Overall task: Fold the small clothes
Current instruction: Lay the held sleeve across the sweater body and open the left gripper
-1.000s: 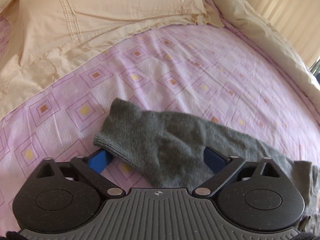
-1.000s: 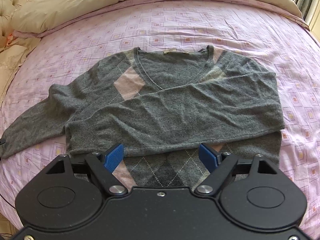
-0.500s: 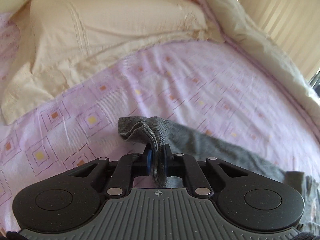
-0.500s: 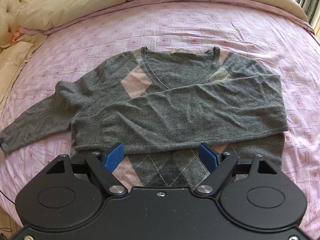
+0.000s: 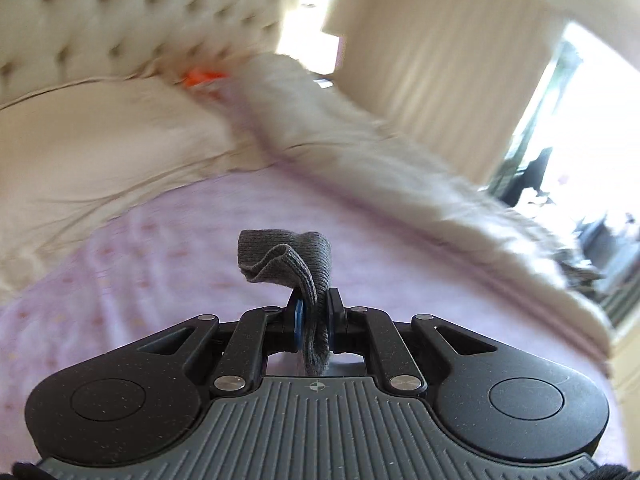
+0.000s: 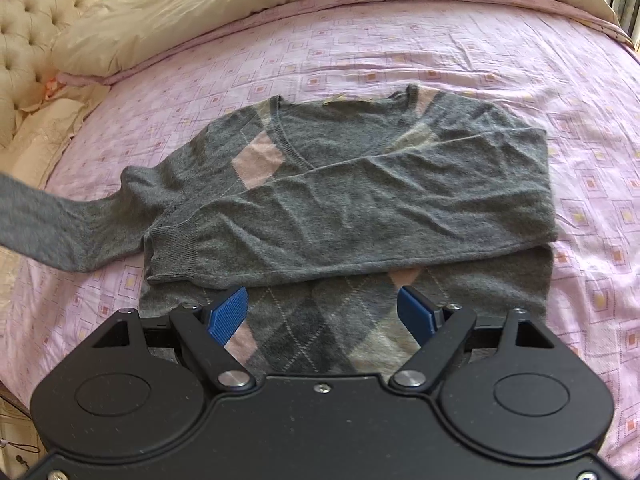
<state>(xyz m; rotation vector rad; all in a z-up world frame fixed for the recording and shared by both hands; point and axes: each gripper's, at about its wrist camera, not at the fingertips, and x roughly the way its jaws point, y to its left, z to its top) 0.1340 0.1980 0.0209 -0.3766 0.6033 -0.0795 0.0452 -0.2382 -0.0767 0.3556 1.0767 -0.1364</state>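
A grey argyle sweater with pink diamonds lies flat on the pink bed sheet. One sleeve is folded across its chest. The other sleeve rises off the bed toward the left edge of the right wrist view. My left gripper is shut on that sleeve's ribbed cuff, which bunches above the blue pads. My right gripper hovers open over the sweater's lower hem with nothing between its fingers.
Cream pillows and a tufted headboard stand at the head of the bed. A rolled cream duvet runs along the far side. Curtains and a bright window lie beyond the bed.
My left gripper closed on the sleeve cuff and has lifted it off the bed, tilting up toward the headboard. The right gripper stayed open and moved slightly nearer the sweater.
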